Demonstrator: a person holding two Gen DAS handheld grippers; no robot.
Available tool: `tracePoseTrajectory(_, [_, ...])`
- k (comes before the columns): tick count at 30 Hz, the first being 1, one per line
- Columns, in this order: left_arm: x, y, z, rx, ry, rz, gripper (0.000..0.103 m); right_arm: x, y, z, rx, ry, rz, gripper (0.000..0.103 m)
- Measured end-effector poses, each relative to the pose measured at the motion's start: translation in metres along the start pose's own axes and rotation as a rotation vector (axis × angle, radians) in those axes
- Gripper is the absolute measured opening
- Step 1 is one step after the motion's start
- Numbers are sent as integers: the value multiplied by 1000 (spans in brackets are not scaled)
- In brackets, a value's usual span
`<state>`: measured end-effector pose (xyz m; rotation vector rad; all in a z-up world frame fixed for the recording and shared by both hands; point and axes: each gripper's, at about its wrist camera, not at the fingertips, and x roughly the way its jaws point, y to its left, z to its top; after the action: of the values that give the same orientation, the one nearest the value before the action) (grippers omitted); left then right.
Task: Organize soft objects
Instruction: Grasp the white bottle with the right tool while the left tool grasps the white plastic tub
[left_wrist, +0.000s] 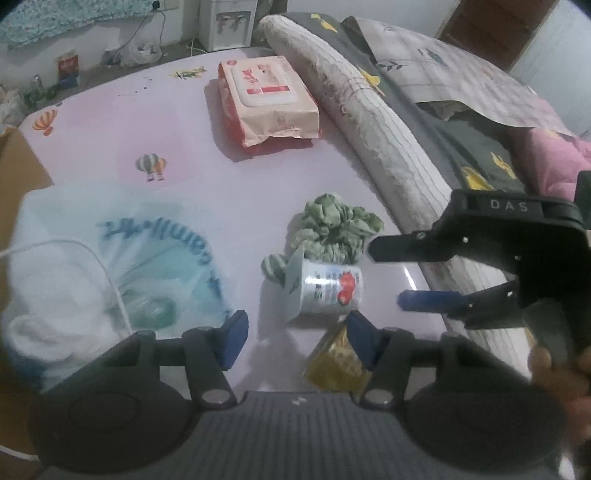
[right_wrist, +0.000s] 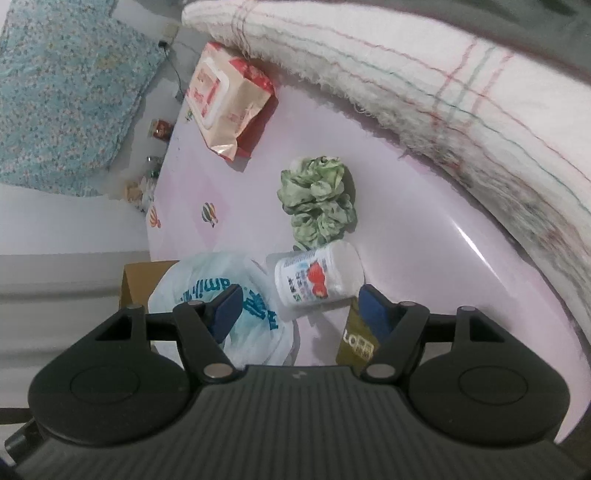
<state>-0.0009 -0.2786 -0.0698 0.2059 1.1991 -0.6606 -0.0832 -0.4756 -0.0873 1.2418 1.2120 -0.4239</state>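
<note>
Nearest the left gripper, its fingers stand apart over bare pink bench with nothing between them. A yellow packet lies just under the right-hand finger. Just beyond that finger a white cup lies on its side, its long axis running across the view, its peeled lid toward the left fingertip. To the left of the fingers sits a white plastic bag with blue lettering.

The right gripper also has its fingers apart and empty. In its own view the cup lies just ahead, between the two fingertips and a little toward the right one, tilted across the gap. The bag is under its left finger, the packet under its right.

Behind the cup, touching it, is a green scrunchie, a crumpled ring of cloth. It looks like the nearest soft thing, straight ahead of both pairs of fingers. The right gripper seems the closer one, coming in from the side.

Farther off lies a pack of wet wipes, and along the bench's right edge a rolled towel.
</note>
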Motion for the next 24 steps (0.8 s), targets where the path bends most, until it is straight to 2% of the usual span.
tracePoseTrajectory(6, [41,-7,15,-1,33,11,50,27,6,21,-40,59,12,37])
tracePoseTrajectory(10, [54,-13,15,4,49,5,44,43,2,29,-28,102,19,18])
tracePoseTrajectory(19, [45,-36,15,9,15,3,45,46,-8,41,-14,113,41,13])
tracePoseTrajectory(24, [40,-59,16,57,-23,-22,47,40,-20,47,7,97,47,13])
